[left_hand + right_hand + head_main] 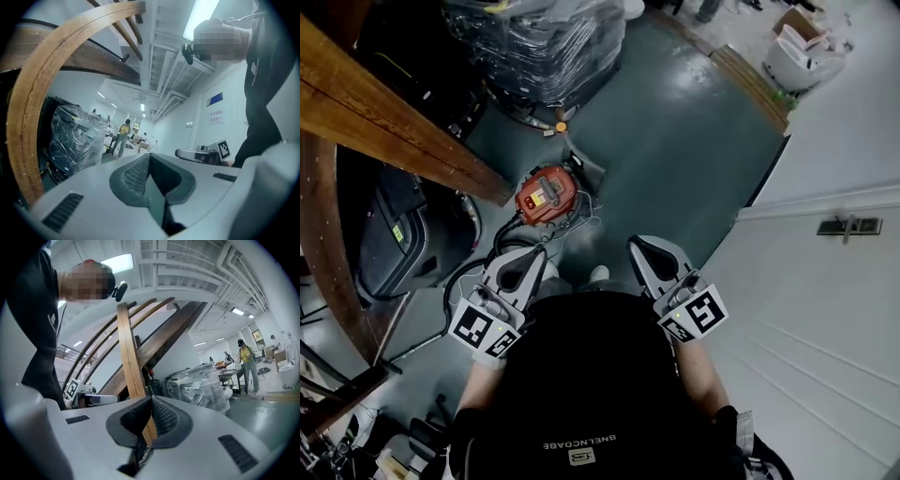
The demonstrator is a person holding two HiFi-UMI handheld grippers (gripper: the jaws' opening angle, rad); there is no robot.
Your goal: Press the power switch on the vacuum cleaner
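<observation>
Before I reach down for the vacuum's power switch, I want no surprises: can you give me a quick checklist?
1. Vacuum cleaner in sight on the floor ahead: ok.
2. Power switch picked out on it: cannot tell, too small.
3. Left hand-held gripper shut, empty: ok.
4. Right hand-held gripper shut, empty: ok.
5. Grippers within touch of the vacuum cleaner: not ok, both held at the body.

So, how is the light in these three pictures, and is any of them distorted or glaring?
Head view: dim, darkest left of the vacuum cleaner, with pale glare on the floor. Left gripper view: fisheye, black corners, the ceiling light washed out. Right gripper view: same round fisheye, evenly lit, fairly sharp.
</observation>
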